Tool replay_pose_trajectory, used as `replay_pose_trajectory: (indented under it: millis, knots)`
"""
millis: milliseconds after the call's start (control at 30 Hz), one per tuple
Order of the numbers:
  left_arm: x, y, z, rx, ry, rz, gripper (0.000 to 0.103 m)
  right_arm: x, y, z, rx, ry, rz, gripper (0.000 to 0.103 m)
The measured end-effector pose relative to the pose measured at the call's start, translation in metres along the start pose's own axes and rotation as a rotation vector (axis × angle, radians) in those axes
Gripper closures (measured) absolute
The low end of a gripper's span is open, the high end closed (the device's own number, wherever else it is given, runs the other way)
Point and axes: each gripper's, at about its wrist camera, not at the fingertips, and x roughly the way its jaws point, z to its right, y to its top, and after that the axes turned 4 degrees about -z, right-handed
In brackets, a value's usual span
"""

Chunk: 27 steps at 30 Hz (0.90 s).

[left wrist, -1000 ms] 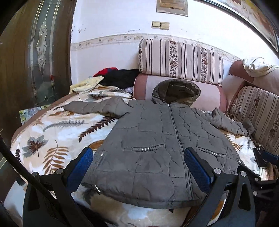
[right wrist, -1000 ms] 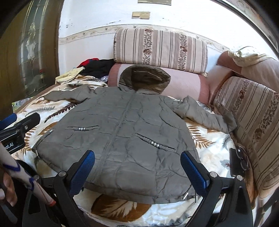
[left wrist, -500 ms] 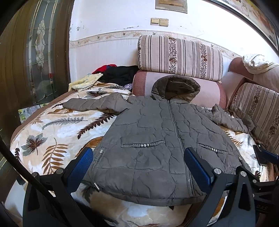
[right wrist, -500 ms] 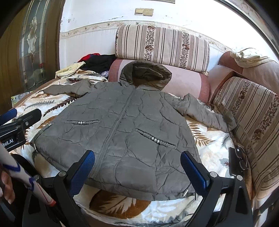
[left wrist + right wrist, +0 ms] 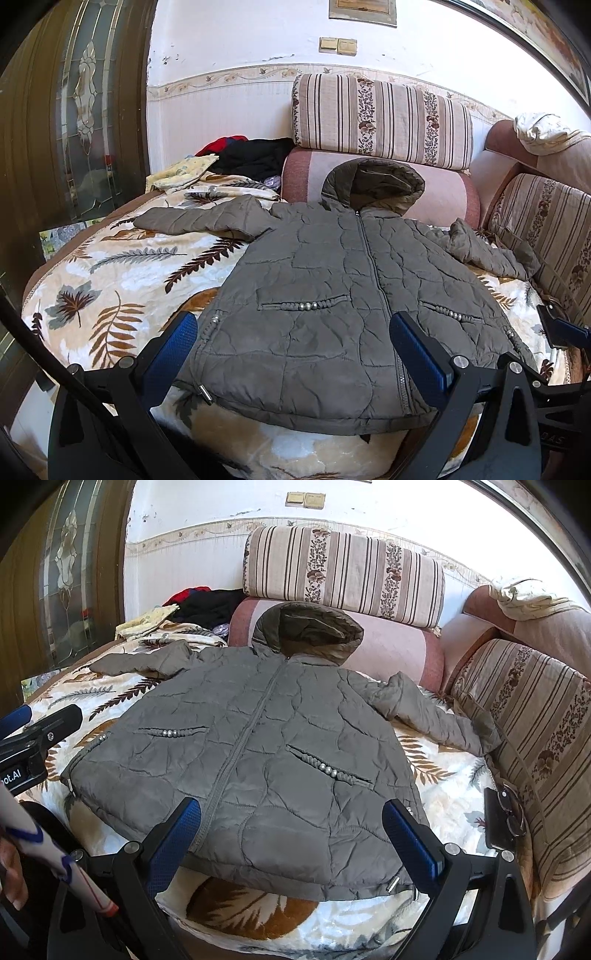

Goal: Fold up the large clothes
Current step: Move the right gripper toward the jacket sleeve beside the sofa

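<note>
Jacket: a grey-green quilted hooded jacket (image 5: 332,295) is seen spread flat, zip side up, on the leaf-print blanket (image 5: 110,280), hood propped against the pink bolster (image 5: 443,195).
Sleeves: both are laid out sideways from the jacket's body.
Left gripper (image 5: 291,354): fingers are held wide apart over the jacket's hem, nothing gripped.
Right gripper (image 5: 291,834): fingers are likewise spread above the hem, empty.
Phone (image 5: 498,823): it is seen lying right of the jacket, glasses on it.

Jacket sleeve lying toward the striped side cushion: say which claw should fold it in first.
Right, probably. That sleeve lies on the right claw's side of the zipper; the left claw hangs open over the opposite half.
</note>
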Motion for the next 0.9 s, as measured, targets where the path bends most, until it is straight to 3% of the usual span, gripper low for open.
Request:
replay_pose_trajectory:
  millis: [600,900]
  knots:
    - [0.019,-0.005,0.003,0.004,0.01,-0.049,0.0,0.019,-0.005,0.005,0.013,0.005,-0.045,0.003]
    - [0.074,0.02,0.011,0.007,-0.005,-0.135,0.0,0.053,-0.001,0.033,0.112,0.036,-0.128,0.003]
